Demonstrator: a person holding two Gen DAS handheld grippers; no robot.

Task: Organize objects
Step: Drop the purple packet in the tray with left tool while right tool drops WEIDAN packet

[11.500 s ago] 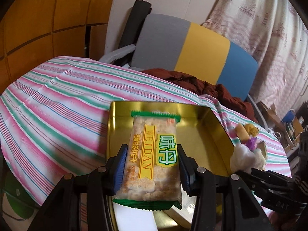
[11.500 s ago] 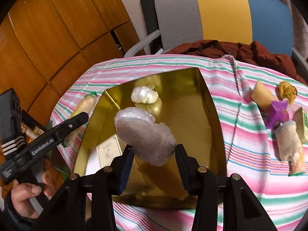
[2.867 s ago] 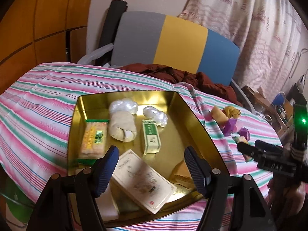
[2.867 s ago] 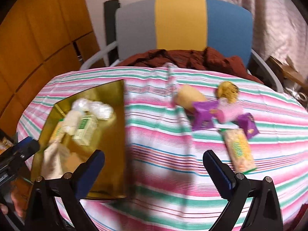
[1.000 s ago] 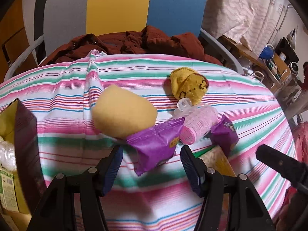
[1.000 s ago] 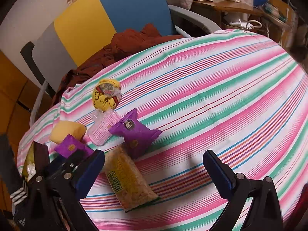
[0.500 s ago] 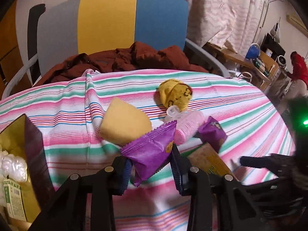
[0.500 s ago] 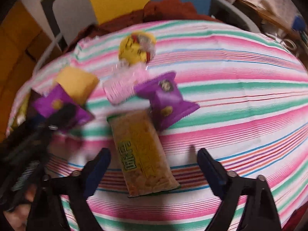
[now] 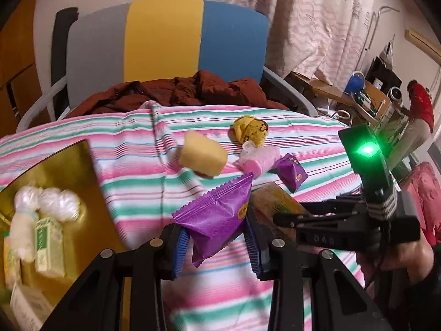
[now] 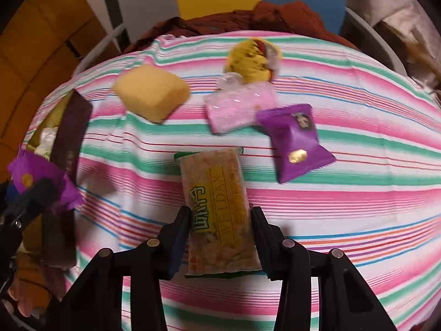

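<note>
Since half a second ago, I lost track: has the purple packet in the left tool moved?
Yes. The purple packet now sits lifted below the yellow sponge, no longer overlapping it.

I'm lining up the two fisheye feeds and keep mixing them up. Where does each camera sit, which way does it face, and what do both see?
Left wrist: on the left gripper, facing across the striped table toward the chair; its fingers clamp a purple packet, with the right gripper's body alongside.
Right wrist: on the right gripper, angled down at the cloth, closed on a rice cracker bar.
Shared: yellow sponge, pink bottle, gold tray.
</note>
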